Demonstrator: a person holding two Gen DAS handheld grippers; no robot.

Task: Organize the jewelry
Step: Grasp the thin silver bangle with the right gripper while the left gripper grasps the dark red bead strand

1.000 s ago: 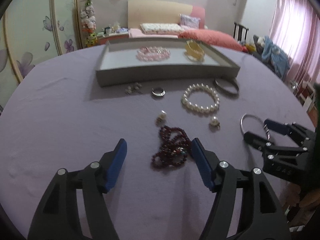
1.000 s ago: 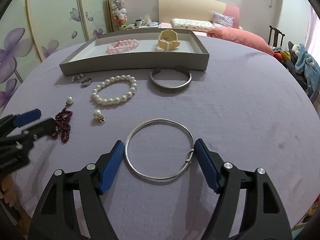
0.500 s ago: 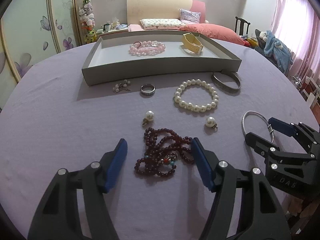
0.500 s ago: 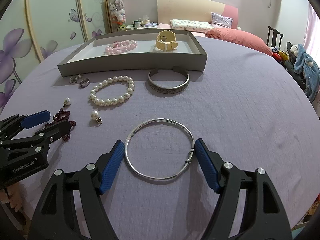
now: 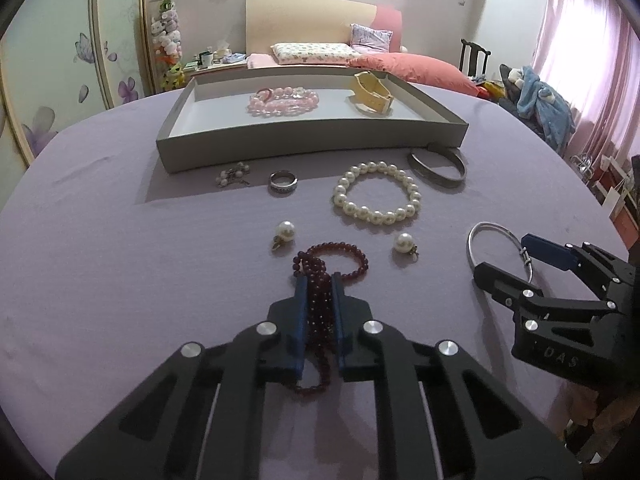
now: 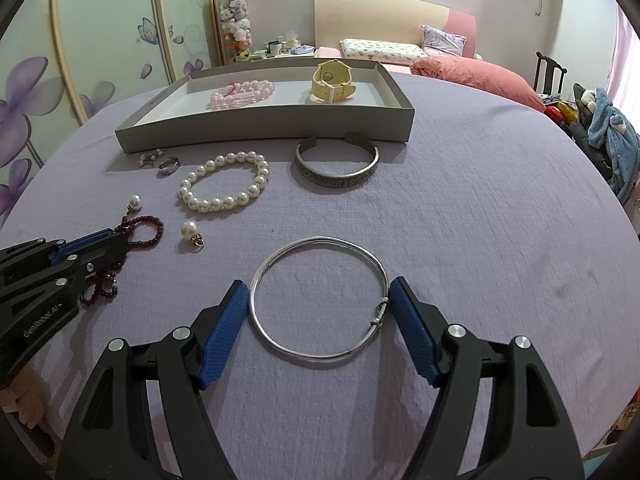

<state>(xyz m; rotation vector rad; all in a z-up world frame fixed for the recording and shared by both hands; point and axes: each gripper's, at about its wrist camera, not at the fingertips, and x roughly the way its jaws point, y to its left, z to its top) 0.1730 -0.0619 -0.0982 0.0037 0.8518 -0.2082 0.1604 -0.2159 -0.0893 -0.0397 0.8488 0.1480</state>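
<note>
My left gripper [image 5: 319, 280] is shut on the dark red bead bracelet [image 5: 320, 304], which still lies on the purple tablecloth; a loop of it [image 6: 146, 229] shows past the fingers. My right gripper [image 6: 318, 300] is open, its blue pads either side of a thin silver bangle [image 6: 320, 298] lying flat. The grey tray [image 5: 304, 142] at the back holds a pink bead bracelet [image 5: 284, 101] and a cream watch [image 5: 372, 92].
In front of the tray lie a pearl bracelet [image 5: 378, 193], an engraved silver cuff [image 5: 438, 166], a silver ring [image 5: 283, 181], a small cluster earring [image 5: 232, 174] and two pearl pendants [image 5: 285, 232] [image 5: 405, 243]. The round table's edge drops off at the right.
My left gripper has moved forward over the dark red beads and shut on them. The right gripper has stayed open around the silver bangle.
</note>
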